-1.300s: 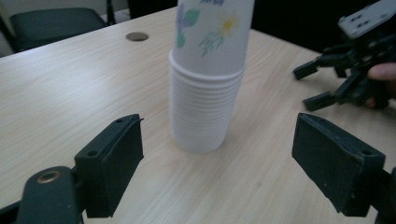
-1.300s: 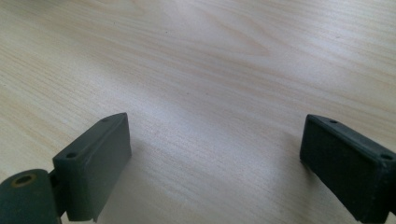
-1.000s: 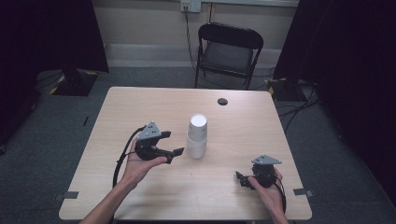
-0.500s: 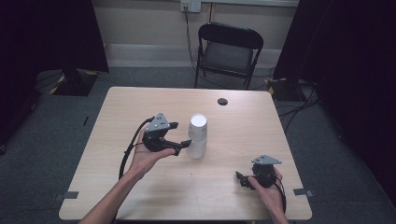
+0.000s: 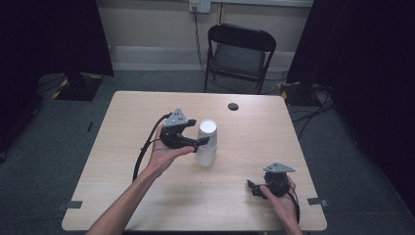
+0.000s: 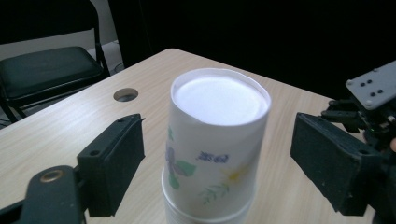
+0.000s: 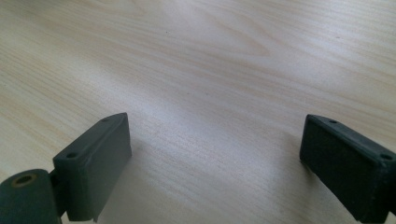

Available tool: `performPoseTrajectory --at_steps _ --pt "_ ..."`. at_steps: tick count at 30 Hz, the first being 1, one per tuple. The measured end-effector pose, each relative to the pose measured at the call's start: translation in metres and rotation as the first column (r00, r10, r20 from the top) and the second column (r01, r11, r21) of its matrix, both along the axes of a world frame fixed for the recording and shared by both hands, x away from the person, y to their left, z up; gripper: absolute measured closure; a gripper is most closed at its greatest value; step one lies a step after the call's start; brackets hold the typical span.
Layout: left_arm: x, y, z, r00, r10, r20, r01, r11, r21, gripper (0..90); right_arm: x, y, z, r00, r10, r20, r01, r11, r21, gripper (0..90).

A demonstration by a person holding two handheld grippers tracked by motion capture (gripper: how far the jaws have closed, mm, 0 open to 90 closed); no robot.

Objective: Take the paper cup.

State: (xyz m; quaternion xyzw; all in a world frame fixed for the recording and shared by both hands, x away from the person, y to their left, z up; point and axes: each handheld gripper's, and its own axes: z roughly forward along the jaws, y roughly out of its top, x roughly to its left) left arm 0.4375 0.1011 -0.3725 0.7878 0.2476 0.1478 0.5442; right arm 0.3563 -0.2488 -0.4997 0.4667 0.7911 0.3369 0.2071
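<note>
A stack of white paper cups point(image 5: 206, 143) stands upside down at the middle of the wooden table point(image 5: 122, 161). The top cup point(image 6: 215, 140) carries a flower print, and the rim of another cup shows beneath it. My left gripper point(image 5: 198, 133) is open, with one jaw on each side of the top cup and a gap to it on both sides; in the left gripper view point(image 6: 219, 156) the cup stands between the jaws. My right gripper point(image 5: 252, 187) rests near the table's front right, open, over bare wood point(image 7: 215, 154).
A small dark round spot point(image 5: 233, 106) lies at the table's far side, right of centre. A black folding chair point(image 5: 240, 49) stands beyond the far edge. The left gripper's cable point(image 5: 143, 154) loops over the table beside the forearm.
My left gripper has moved right and slightly away from me, up to the cup stack, so its jaws now flank the top cup. The right gripper has stayed put.
</note>
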Motion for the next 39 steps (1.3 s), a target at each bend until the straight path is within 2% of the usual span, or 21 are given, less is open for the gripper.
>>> performPoseTrajectory --at_steps 2,4,7,8,12,16,18,25,29,31,33,39 --pt "0.003 -0.004 -0.001 1.0000 -0.003 0.008 0.003 1.0000 -0.002 17.5 0.000 0.000 0.000 1.0000 -0.001 0.000 0.001 1.0000 0.000 8.5" --pt "0.004 -0.008 -0.002 0.9999 -0.012 0.000 0.012 0.9999 -0.009 17.5 0.000 0.000 0.000 1.0000 0.000 0.000 0.000 1.0000 0.000 8.5" --pt "0.004 -0.013 -0.005 0.9999 -0.014 -0.001 0.014 0.9999 0.007 17.5 0.000 0.000 0.000 1.0000 0.000 0.000 0.000 1.0000 0.000 8.5" --pt "0.004 -0.018 -0.007 0.9997 -0.024 0.010 0.023 0.9993 0.029 17.6 0.000 0.000 0.000 1.0000 0.000 0.000 0.000 1.0000 0.000 8.5" --pt "0.007 -0.023 -0.011 0.9998 -0.016 0.010 0.015 0.9993 0.033 18.3 0.000 0.000 0.000 1.0000 -0.001 0.000 0.001 1.0000 0.000 8.5" --pt "0.012 -0.026 -0.015 0.9999 -0.013 0.004 0.013 0.9997 0.022 23.5 0.000 0.000 0.000 1.0000 0.000 0.000 0.000 1.0000 0.000 8.5" --pt "0.014 -0.027 -0.017 1.0000 -0.008 0.003 0.008 0.9993 0.037 23.4 0.000 0.000 0.000 1.0000 0.000 0.000 0.000 1.0000 0.000 8.5" --pt "0.016 -0.032 -0.020 1.0000 -0.005 0.006 0.004 0.9987 0.050 23.1 0.000 0.000 0.000 1.0000 0.000 0.000 0.000 1.0000 0.000 8.5" --pt "0.017 -0.034 -0.021 1.0000 -0.002 -0.008 0.002 0.9988 0.049 25.1 0.000 0.000 0.000 1.0000 0.000 0.000 0.000 1.0000 0.000 8.5" --pt "0.017 -0.035 -0.022 1.0000 -0.009 -0.001 0.009 0.9970 0.077 25.1 0.000 0.000 0.000 1.0000 0.000 0.000 0.000 1.0000 0.000 8.5" --pt "0.018 -0.034 -0.021 0.9999 -0.001 -0.011 0.001 0.9977 0.068 28.6 0.000 0.000 0.000 1.0000 0.000 0.000 0.000 1.0000 0.000 8.5" --pt "0.018 -0.034 -0.017 0.9999 0.002 -0.011 -0.001 0.9983 0.058 29.5 0.000 0.000 0.000 1.0000 0.000 0.000 0.000 1.0000 0.000 8.5"
